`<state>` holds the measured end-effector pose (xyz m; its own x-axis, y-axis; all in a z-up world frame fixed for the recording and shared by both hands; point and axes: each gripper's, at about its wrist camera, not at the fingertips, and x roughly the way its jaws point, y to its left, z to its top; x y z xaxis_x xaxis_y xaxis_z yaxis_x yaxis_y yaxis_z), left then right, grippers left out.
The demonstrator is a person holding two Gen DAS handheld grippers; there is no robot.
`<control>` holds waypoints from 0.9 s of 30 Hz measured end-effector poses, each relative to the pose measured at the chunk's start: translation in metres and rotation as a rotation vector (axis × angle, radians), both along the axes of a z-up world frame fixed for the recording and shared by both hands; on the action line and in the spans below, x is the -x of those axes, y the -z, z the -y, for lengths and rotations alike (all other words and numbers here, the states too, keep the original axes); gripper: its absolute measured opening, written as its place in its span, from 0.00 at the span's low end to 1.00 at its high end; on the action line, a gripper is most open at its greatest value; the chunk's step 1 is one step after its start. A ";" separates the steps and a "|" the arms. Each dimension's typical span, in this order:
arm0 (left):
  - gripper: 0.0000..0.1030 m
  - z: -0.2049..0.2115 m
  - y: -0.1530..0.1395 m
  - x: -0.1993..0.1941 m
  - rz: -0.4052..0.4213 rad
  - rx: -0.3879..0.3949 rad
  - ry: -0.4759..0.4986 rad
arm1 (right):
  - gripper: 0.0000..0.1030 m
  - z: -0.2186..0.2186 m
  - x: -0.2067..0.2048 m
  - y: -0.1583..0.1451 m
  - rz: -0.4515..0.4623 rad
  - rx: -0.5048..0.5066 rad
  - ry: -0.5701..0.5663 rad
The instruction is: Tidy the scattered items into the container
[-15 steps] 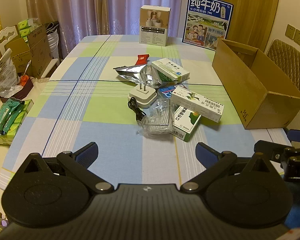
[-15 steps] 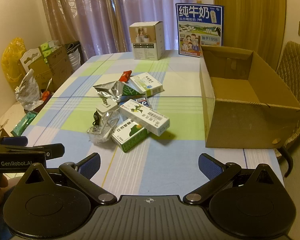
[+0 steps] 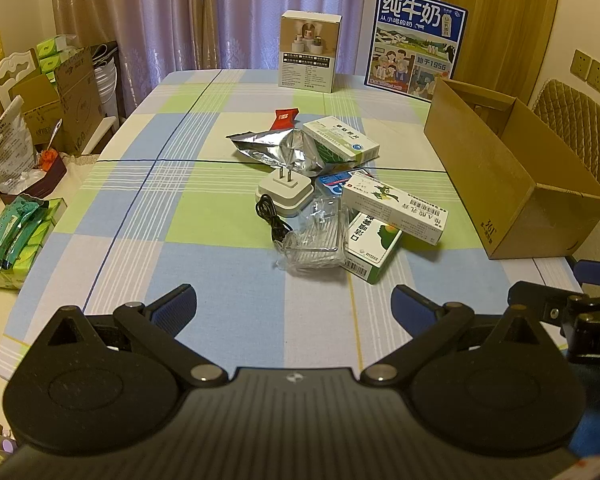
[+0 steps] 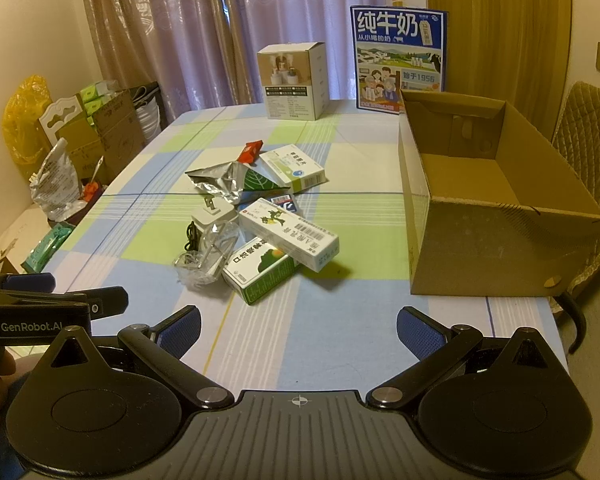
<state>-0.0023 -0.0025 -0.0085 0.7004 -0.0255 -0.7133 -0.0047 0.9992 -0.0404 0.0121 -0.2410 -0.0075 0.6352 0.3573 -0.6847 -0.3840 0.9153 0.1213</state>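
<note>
Hovering over the near edge of the checked table (image 3: pixel 148 216), both grippers spread wide with nothing in them.

Nearest, the left gripper (image 3: pixel 294 306) and the right gripper (image 4: pixel 299 326) hang side by side above the cloth, blue pads fully apart, holding nothing. Just beyond them sits the scattered heap: a crumpled clear plastic wrapper (image 3: pixel 314 238) beside a green and white box (image 3: pixel 370 246), with a long white medicine box (image 3: pixel 396 208) leaning across that box. Behind those lie a white plug adapter (image 3: pixel 286 194) with its black cord (image 3: pixel 270 218), then a silver foil pouch (image 3: pixel 276 148), another white and green box (image 3: pixel 340 138) and a small red packet (image 3: pixel 286 118). To the right of the heap, well apart from it, stands the open cardboard box (image 4: pixel 496 248), looking empty. At the far end stand a small product carton (image 3: pixel 310 52) and a blue milk carton (image 3: pixel 414 52).
</note>
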 end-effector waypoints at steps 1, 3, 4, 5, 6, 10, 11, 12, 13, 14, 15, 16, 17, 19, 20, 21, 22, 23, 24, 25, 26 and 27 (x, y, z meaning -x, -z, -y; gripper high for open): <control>0.99 0.000 0.000 0.000 0.000 0.000 -0.001 | 0.98 0.000 0.000 0.000 0.000 0.000 0.000; 0.99 0.000 0.000 0.000 0.000 0.000 -0.001 | 0.98 0.000 0.000 0.000 0.000 0.000 -0.001; 0.99 0.000 0.000 0.000 0.000 0.000 -0.001 | 0.98 0.000 0.000 0.000 0.000 0.000 -0.001; 0.99 0.000 0.000 0.000 0.000 -0.001 -0.001 | 0.98 0.000 0.000 0.000 0.000 0.000 -0.001; 0.99 0.000 0.000 0.000 -0.001 -0.001 -0.001 | 0.98 0.000 0.000 0.000 -0.001 0.000 -0.001; 0.99 0.000 0.000 0.000 -0.001 0.000 -0.002 | 0.98 0.000 0.000 0.000 0.000 0.000 -0.001; 0.99 0.000 0.000 0.000 -0.001 0.000 -0.002 | 0.98 0.000 0.000 0.000 -0.001 0.000 -0.001; 0.99 0.000 0.000 0.000 -0.001 0.000 -0.002 | 0.98 0.000 0.000 0.000 -0.001 0.000 -0.001; 0.99 0.000 0.000 0.000 -0.001 0.000 -0.003 | 0.98 0.001 0.000 0.000 -0.001 0.000 -0.001; 0.99 0.000 0.000 0.000 -0.001 -0.001 -0.003 | 0.98 0.000 0.000 0.000 -0.001 0.000 -0.001; 0.99 0.000 0.000 0.000 -0.001 -0.001 -0.003 | 0.98 0.001 0.000 0.000 -0.001 -0.001 -0.001; 0.99 0.000 0.000 0.000 -0.001 -0.001 -0.003 | 0.98 0.001 0.000 0.000 -0.001 -0.001 0.000; 0.99 0.000 0.000 0.000 -0.001 -0.001 -0.003 | 0.98 0.001 0.000 0.000 -0.001 -0.001 0.000; 0.99 0.000 0.000 0.000 -0.001 0.000 -0.003 | 0.98 0.001 0.000 0.000 -0.001 -0.001 0.000; 0.99 0.000 0.000 0.000 -0.001 -0.001 -0.003 | 0.98 0.001 0.000 0.000 -0.001 -0.002 -0.001; 0.99 0.000 0.000 0.000 -0.001 -0.001 -0.003 | 0.98 0.001 0.000 0.000 -0.001 -0.001 -0.001; 0.99 0.000 0.000 0.000 -0.001 -0.001 -0.004 | 0.98 0.001 0.000 0.000 -0.001 -0.001 -0.001; 0.99 0.000 0.000 0.000 -0.002 0.000 -0.004 | 0.98 0.001 0.000 0.000 -0.001 -0.002 -0.001; 0.99 0.000 0.000 0.000 -0.002 0.001 -0.005 | 0.98 0.001 0.000 0.000 -0.001 -0.002 -0.001; 0.99 0.000 0.000 0.000 -0.003 0.003 -0.006 | 0.98 0.001 0.000 0.000 -0.002 -0.002 -0.001; 0.99 -0.001 0.000 0.000 -0.004 0.006 -0.007 | 0.98 0.001 0.000 0.000 -0.004 -0.002 0.001; 0.99 -0.001 0.000 0.000 -0.007 0.011 -0.005 | 0.98 0.001 -0.001 0.001 -0.008 -0.002 0.003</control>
<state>-0.0022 -0.0014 -0.0087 0.6953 -0.0295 -0.7181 -0.0105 0.9986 -0.0512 0.0129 -0.2422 -0.0081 0.6308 0.3571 -0.6889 -0.3807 0.9160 0.1262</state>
